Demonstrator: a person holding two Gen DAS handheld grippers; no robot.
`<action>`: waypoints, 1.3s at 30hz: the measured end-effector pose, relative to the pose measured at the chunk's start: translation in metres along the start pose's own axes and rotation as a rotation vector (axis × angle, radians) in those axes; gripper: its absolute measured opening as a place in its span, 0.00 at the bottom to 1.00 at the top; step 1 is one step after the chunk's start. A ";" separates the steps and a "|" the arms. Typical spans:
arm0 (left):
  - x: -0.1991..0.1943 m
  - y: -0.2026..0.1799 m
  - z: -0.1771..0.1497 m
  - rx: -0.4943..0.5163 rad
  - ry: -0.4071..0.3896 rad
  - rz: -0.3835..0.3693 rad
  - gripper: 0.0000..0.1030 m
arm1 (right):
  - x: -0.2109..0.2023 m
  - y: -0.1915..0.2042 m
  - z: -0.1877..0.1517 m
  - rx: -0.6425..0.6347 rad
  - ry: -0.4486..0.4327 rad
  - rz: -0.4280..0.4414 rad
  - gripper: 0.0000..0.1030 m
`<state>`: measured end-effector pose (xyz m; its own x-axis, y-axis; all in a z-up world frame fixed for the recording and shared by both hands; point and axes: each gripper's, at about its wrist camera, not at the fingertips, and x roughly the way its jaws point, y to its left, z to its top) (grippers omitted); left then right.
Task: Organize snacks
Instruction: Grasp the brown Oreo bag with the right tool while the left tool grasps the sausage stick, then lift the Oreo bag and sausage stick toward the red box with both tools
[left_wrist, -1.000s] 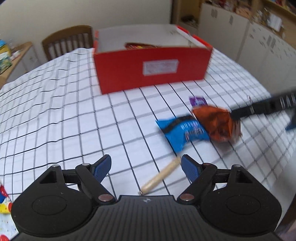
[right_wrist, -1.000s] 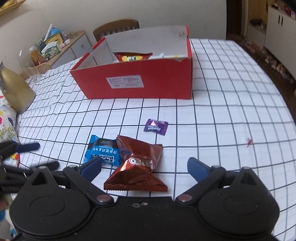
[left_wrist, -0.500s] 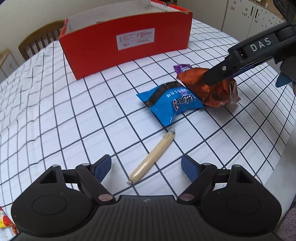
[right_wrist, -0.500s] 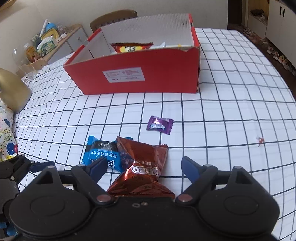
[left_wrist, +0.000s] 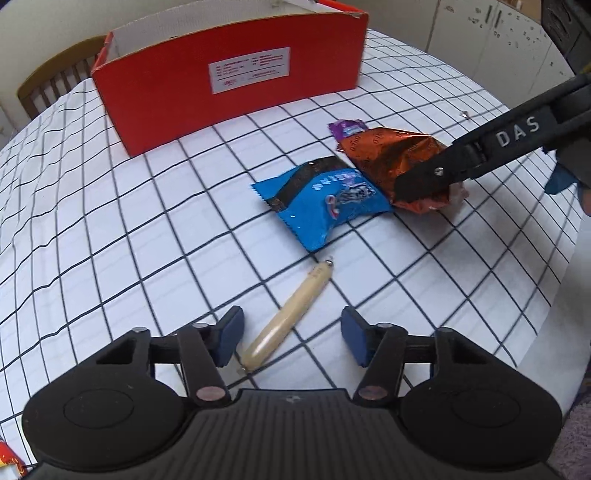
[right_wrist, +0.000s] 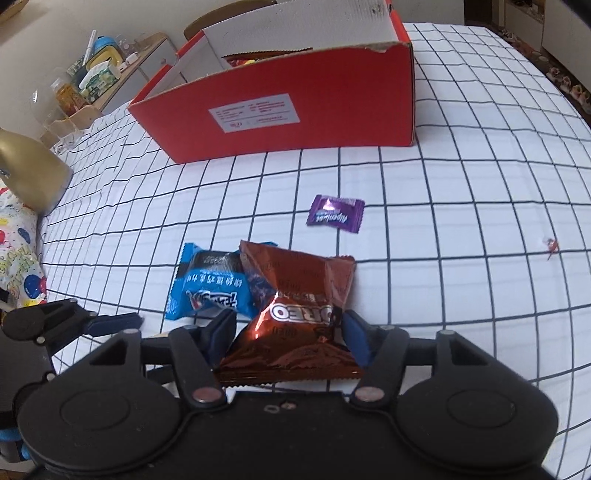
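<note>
Clearly legible, "OREO" runs across the one copper-brown packet (right_wrist: 295, 306) that sits between the right gripper's (right_wrist: 286, 332) blue pads; its jaws have just been closing and now touch it on both sides. "Alpenliebe" marks the single purple candy (right_wrist: 335, 214) ahead of it. One blue packet (left_wrist: 321, 199) lies beyond the left gripper (left_wrist: 291, 336), whose jaws, also just closing, straddle one sausage stick (left_wrist: 288, 317) without touching. "DAS" shows on the right gripper's finger. One red box (left_wrist: 229, 85) stands farthest off.
</note>
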<state>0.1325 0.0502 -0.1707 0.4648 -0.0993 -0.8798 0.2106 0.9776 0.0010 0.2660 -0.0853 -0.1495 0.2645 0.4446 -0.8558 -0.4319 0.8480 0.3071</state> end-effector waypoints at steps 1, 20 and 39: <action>0.000 -0.002 0.000 0.008 0.006 -0.008 0.53 | 0.000 0.001 -0.001 -0.009 -0.003 -0.004 0.59; -0.001 -0.003 0.009 -0.124 0.050 -0.051 0.10 | -0.001 0.003 0.004 -0.003 -0.023 -0.026 0.58; -0.015 0.015 -0.006 -0.419 0.057 -0.114 0.09 | -0.032 0.007 -0.019 -0.019 -0.115 -0.047 0.42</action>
<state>0.1237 0.0672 -0.1607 0.4082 -0.2115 -0.8880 -0.1149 0.9531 -0.2799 0.2380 -0.0990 -0.1276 0.3814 0.4357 -0.8153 -0.4326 0.8635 0.2591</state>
